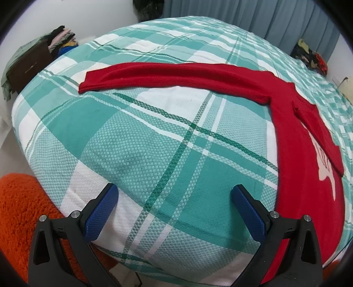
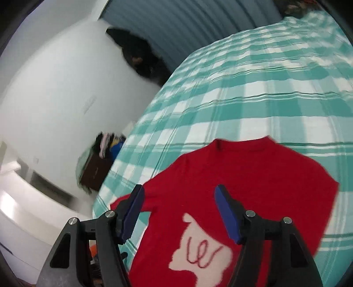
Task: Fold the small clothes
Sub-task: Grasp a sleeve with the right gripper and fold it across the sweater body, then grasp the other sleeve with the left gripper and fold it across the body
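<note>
A red sweater point(image 1: 304, 181) lies flat on the teal-and-white checked bedspread point(image 1: 154, 136). Its one sleeve point(image 1: 176, 72) stretches far out to the left, and the other sleeve point(image 1: 317, 132) is folded across the chest. My left gripper point(image 1: 174, 192) hovers open over bare bedspread, left of the sweater's body, with nothing between its blue pads point(image 1: 101, 209). In the right wrist view the red sweater point(image 2: 242, 172) shows its collar and a white motif point(image 2: 203, 249) with red scribble. My right gripper point(image 2: 179, 191) stands open above the chest, holding nothing. That view is blurred.
An orange fuzzy rug point(image 1: 19, 209) lies beside the bed's near left corner. A brown nightstand point(image 1: 28, 66) piled with clothes stands at the far left. Another clothes heap point(image 1: 311, 55) sits at the bed's far right, before the grey-blue curtain point(image 1: 242, 13).
</note>
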Action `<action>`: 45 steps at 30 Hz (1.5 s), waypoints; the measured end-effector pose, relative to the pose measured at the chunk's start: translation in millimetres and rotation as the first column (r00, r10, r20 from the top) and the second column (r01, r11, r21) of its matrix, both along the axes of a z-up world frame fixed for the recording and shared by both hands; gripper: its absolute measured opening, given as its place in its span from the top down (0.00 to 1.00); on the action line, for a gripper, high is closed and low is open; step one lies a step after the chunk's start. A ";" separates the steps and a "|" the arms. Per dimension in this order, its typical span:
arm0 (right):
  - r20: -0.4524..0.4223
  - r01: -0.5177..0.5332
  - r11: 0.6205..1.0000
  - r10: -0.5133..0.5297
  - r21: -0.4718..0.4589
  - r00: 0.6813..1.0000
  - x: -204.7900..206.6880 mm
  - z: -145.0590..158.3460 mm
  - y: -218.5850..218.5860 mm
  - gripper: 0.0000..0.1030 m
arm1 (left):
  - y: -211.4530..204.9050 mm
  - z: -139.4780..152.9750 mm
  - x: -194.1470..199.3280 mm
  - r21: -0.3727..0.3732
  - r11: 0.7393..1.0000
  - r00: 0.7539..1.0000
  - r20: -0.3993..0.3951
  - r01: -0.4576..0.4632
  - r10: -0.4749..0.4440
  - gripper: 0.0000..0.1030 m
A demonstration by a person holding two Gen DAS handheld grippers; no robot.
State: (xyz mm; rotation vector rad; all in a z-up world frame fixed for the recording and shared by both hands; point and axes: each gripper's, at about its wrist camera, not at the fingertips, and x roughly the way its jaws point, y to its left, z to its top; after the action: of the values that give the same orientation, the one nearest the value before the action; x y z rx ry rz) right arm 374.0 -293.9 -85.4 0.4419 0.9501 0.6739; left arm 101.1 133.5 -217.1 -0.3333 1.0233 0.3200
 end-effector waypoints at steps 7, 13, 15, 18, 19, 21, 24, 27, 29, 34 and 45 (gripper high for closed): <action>-0.114 0.161 0.986 -0.163 -0.034 0.980 -5.4 -40.3 -70.9 0.52 | -3.1 -2.8 4.0 0.022 1.000 1.000 -0.010 -0.016 0.016 0.01; -0.334 0.312 0.934 -0.353 -0.171 0.874 -17.7 -155.0 -102.8 1.00 | -5.6 -3.7 2.3 0.043 0.999 1.000 -0.010 -0.005 0.005 0.01; -0.313 0.379 0.914 -0.406 -0.144 0.859 -26.7 -159.4 -118.1 1.00 | -5.3 -3.9 1.1 0.044 0.999 1.000 -0.011 -0.002 0.002 0.01; -0.183 0.369 0.899 -0.414 -0.235 0.892 -35.0 -127.1 -112.7 0.90 | -5.7 -5.3 3.1 0.049 0.999 1.000 -0.015 -0.008 0.009 0.00; -0.145 0.342 0.904 -0.385 -0.256 0.911 -36.3 -116.5 -106.7 0.90 | -6.2 -5.7 4.0 0.051 0.999 1.000 -0.016 -0.013 0.014 0.00; -0.080 0.274 0.913 -0.311 -0.304 0.947 -38.5 -97.4 -88.4 0.90 | -7.1 -6.4 5.1 0.055 0.998 1.000 -0.017 -0.022 0.023 0.00; -0.001 0.236 0.896 -0.255 -0.376 0.967 -47.3 -85.5 -66.4 0.68 | -6.7 -5.9 4.7 0.053 0.998 1.000 -0.018 -0.019 0.020 0.00; 0.096 0.296 0.837 -0.285 -0.460 0.954 -75.8 -92.8 -65.0 0.36 | -4.2 -5.1 1.5 0.038 0.999 1.000 -0.016 -0.008 0.009 0.00; 0.114 0.296 0.806 -0.277 -0.513 0.954 -94.6 -102.8 -63.6 0.36 | -3.6 -5.9 0.5 0.035 0.999 1.000 -0.015 -0.009 0.010 0.00; 0.190 0.295 0.798 -0.227 -0.526 0.955 -159.2 -101.6 -54.9 0.36 | -7.2 -7.0 2.6 0.057 0.998 1.000 -0.022 -0.020 0.021 0.00; 0.262 0.512 0.679 -0.444 -0.526 0.857 -215.6 -101.1 -95.7 0.34 | -8.4 -7.9 0.2 0.064 0.998 1.000 -0.015 -0.013 0.014 0.00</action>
State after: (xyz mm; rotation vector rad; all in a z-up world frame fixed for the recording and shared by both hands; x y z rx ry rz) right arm 158.4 -389.6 -186.5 0.0843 0.8300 -0.0974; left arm 101.3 125.2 -225.0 -0.2801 1.0244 0.3673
